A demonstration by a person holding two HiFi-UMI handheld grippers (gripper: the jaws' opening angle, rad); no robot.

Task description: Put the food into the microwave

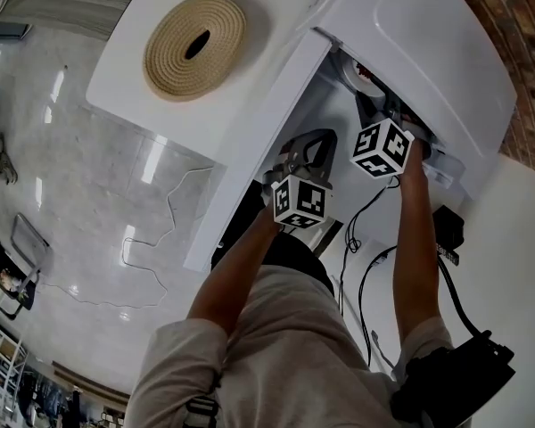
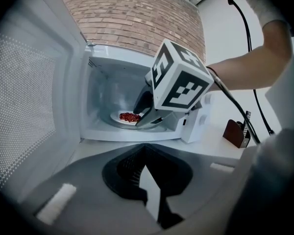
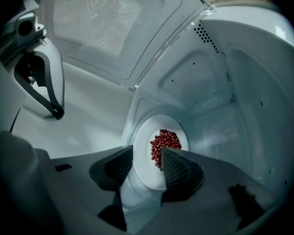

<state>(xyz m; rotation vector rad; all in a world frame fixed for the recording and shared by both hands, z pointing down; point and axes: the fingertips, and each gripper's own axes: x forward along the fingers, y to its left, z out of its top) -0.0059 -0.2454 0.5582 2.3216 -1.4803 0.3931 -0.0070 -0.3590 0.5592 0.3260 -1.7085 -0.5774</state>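
Note:
The white microwave (image 1: pixel 428 34) stands with its door (image 2: pixel 24 106) swung wide. Inside, on the floor of the cavity, lies a white plate (image 3: pixel 146 136) with a heap of small red food (image 3: pixel 164 142). My right gripper (image 3: pixel 146 163) reaches into the cavity, pointing steeply down. It is open, and the plate's near rim lies in the gap without the pads pressing on it. From the left gripper view, its marker cube (image 2: pixel 179 75) hides part of the cavity. My left gripper (image 2: pixel 145 151) hovers outside in front of the opening, shut with nothing in it.
A round woven mat (image 1: pixel 194 45) lies on the white counter left of the microwave. Black cables (image 1: pixel 366 266) trail over the counter to the right, by a small brown holder (image 2: pixel 237 131). A brick wall (image 2: pixel 137 18) rises behind the microwave.

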